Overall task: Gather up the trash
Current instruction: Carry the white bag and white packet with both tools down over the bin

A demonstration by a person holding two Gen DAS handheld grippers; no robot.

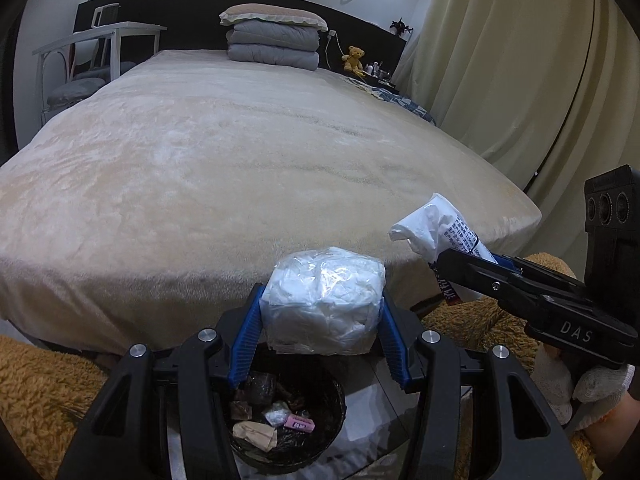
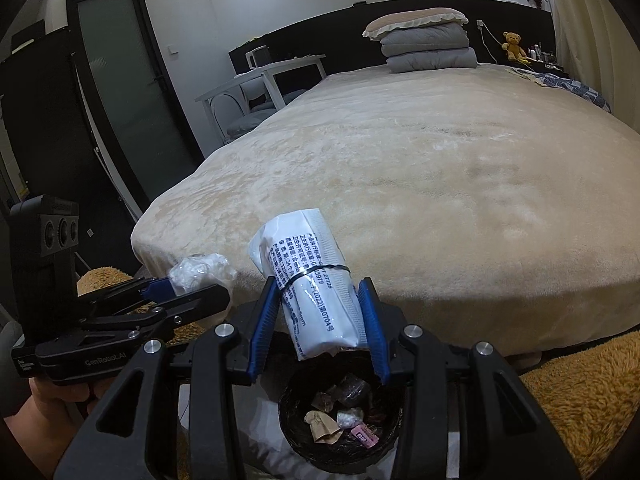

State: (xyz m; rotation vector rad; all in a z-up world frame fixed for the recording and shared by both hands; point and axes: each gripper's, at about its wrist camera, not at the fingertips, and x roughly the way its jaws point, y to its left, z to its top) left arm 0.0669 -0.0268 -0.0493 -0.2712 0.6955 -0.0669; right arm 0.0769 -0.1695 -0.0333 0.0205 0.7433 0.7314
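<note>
Left gripper [image 1: 322, 332] pinches a clear-wrapped white wad [image 1: 324, 300] directly above the black trash bin [image 1: 340, 412] on the floor; right gripper [image 2: 320, 320] clamps a printed white packet [image 2: 312, 284] over the same bin, below the bed's [image 1: 224, 152] foot edge. Step in hand: drop-off. Next move, as judged: spread both jaws so both pieces fall inside the rim.

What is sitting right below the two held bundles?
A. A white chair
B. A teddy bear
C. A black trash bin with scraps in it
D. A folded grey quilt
C: the black trash bin, already holding scraps, sits under the clear-wrapped tissue wad and the rolled white printed packet.
</note>
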